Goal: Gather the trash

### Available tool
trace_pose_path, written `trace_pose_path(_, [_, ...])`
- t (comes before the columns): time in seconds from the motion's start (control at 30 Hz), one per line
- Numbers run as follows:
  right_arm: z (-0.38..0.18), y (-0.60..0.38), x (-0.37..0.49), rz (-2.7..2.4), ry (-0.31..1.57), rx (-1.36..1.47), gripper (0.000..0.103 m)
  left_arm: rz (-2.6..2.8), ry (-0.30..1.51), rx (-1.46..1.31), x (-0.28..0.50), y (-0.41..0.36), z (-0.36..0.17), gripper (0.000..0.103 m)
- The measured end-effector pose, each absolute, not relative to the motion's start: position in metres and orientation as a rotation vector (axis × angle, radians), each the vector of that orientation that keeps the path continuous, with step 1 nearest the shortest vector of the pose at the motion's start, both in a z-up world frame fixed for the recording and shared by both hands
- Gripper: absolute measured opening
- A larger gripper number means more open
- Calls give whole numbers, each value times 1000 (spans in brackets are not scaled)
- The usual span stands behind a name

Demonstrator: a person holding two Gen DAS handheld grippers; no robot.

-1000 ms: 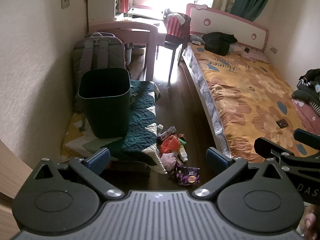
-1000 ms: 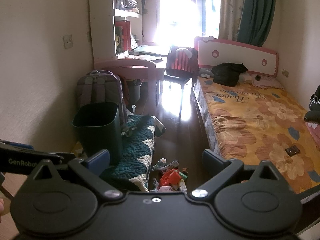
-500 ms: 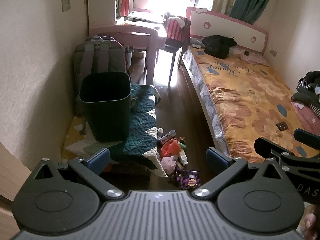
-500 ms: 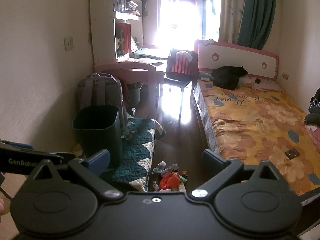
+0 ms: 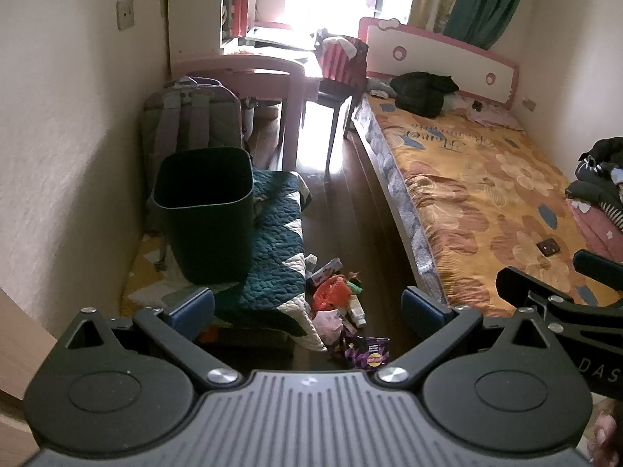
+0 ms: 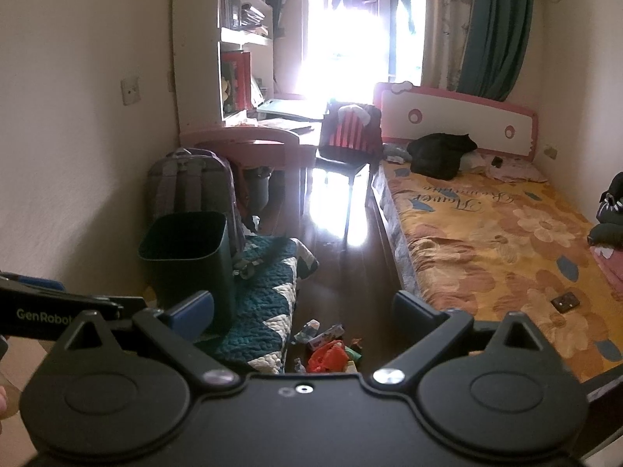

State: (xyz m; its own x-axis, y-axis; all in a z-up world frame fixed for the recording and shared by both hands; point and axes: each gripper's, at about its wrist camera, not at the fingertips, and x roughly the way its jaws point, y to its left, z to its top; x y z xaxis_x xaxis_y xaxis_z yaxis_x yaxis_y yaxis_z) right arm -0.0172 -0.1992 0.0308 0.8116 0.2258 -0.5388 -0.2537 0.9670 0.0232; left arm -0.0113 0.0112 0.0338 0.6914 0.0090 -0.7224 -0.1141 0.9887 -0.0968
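Both grippers were wide open and held nothing. The left gripper (image 5: 307, 309) hung above the floor, and the right gripper (image 6: 303, 313) was beside it, up a bit higher.

The trash pile (image 5: 342, 311) lay on the dark floor, at about 6 o'clock in the left view, right between the open fingers. It had a red bag (image 5: 331, 292), a small white bottle (image 5: 356, 307), a pink crumpled wrapper (image 5: 329, 321) and a purple snack packet (image 5: 366, 352). They were all touching or nearly touching. In the right view the same pile (image 6: 331, 350) sat low at 6 o'clock, partly hidden behind the gripper's body.

The dark green bin (image 5: 206, 210) stood on the quilted blanket (image 5: 272, 264) at about 10 o'clock from the pile. It looked empty, so the job had likely not started.

Things could have gone wrong from there. The bits were packed close, so the fingers might have pinched two at once, and one could have dropped on the way. The thin wrappers lay flat and might have slipped out. The small bottle might have rolled away if it got bumped. The bin stood on soft, bumpy cloth, so a knock on its rim could have tipped it. The two grippers were near each other and could have bumped together.
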Motion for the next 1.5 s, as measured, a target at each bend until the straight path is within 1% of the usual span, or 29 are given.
trace_pose_path(0.73, [35, -199, -1, 256, 566, -63, 99, 60, 784, -125, 18, 6, 21, 103])
trace_pose_path(1.1, [10, -233, 60, 278, 593, -29, 99, 69, 810, -108, 80, -31, -4, 103])
trace_pose_path(1.37, [-15, -273, 126, 350, 637, -38, 98, 120, 841, -129, 139, -67, -26, 103])
trace_pose_path(1.5, [-34, -289, 157, 384, 650, -84, 98, 181, 851, -142, 167, -79, -45, 103])
